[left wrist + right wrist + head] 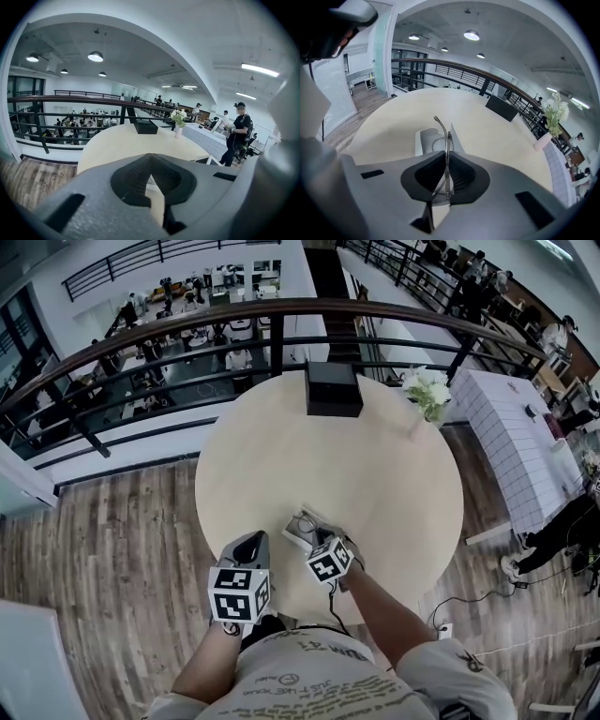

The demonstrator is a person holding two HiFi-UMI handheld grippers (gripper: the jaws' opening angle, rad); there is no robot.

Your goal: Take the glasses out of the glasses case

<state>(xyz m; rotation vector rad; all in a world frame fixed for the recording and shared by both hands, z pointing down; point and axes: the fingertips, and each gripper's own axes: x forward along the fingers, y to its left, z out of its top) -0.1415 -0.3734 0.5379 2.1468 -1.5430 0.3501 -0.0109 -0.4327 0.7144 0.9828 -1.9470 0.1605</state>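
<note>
The grey glasses case lies open near the front edge of the round table. My right gripper hovers just over it. In the right gripper view, this gripper is shut on the thin metal glasses, held edge-on, with one temple tip curving up above the open case. My left gripper is at the table's front edge, left of the case and apart from it. Seen from its own camera, the left gripper is shut with nothing between its jaws.
A black box sits at the table's far edge, with a vase of white flowers to its right. A dark railing curves behind the table. A white-clothed table stands at the right. A person stands beyond it.
</note>
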